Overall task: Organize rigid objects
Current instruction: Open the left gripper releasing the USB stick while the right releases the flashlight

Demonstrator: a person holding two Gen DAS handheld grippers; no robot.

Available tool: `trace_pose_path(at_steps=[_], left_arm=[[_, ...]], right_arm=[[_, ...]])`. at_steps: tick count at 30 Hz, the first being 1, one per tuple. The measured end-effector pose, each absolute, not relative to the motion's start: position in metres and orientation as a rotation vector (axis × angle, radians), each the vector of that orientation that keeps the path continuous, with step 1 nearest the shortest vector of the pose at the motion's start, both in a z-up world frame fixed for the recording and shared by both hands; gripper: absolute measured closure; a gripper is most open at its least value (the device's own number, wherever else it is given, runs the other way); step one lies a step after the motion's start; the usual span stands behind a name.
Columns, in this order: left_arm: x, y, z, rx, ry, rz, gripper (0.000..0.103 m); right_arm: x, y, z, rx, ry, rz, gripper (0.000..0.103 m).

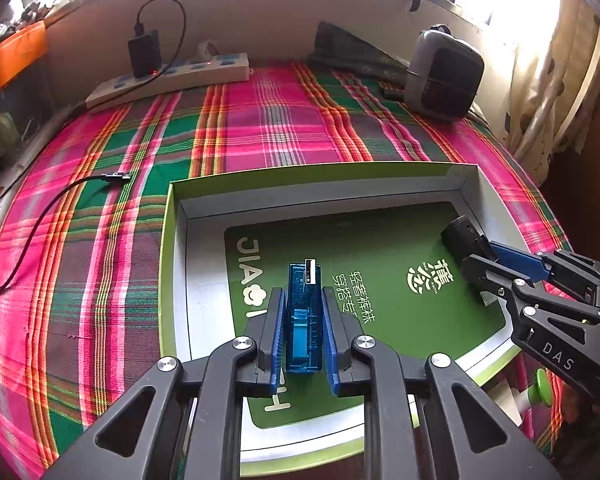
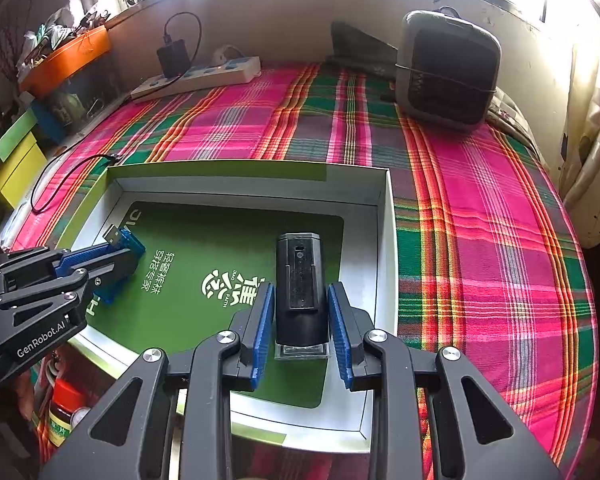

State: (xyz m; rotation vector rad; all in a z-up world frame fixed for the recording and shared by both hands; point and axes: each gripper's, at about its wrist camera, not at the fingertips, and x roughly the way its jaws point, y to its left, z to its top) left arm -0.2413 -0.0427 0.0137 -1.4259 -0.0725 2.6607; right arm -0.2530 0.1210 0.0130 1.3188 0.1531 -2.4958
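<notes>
My left gripper (image 1: 303, 304) is shut on a clear blue USB adapter (image 1: 304, 312) with a metal plug at its tip, low over the green floor of a shallow green-and-white box (image 1: 180, 216). It also shows in the right wrist view (image 2: 126, 246), at the box's left side. My right gripper (image 2: 300, 304) has its blue pads close on both sides of a black rectangular device (image 2: 299, 284) with a clear base, at the right side of the box (image 2: 386, 216). In the left wrist view the device (image 1: 462, 236) lies by the box's right wall.
The box sits on a pink, green and red plaid cloth (image 1: 260, 120). A white power strip (image 1: 172, 78) with a black charger and a grey speaker-like unit (image 1: 444, 74) stand at the back. A black cable (image 1: 40, 216) lies left. A bottle (image 2: 66, 412) stands near the front.
</notes>
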Motion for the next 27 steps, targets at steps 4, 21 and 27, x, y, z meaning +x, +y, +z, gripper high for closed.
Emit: trace_pose_path(at_steps=[4,21,27], left_arm=[[-0.240,-0.041,0.014,-1.419,-0.070,2.653,0.081],[-0.226,-0.043,0.023,-1.389,-0.089,2.680,0.064],[-0.211,-0.049,0.036,-1.348,-0.122,2.703,0.064]], right_arm=[[-0.253,0.121,0.013,1.317,0.146,-2.500,0.074],[-0.238,0.124,0.026,1.264,0.089,-2.516,0.059],[-0.224,0.126,0.037,1.222,0.080,-2.541,0.059]])
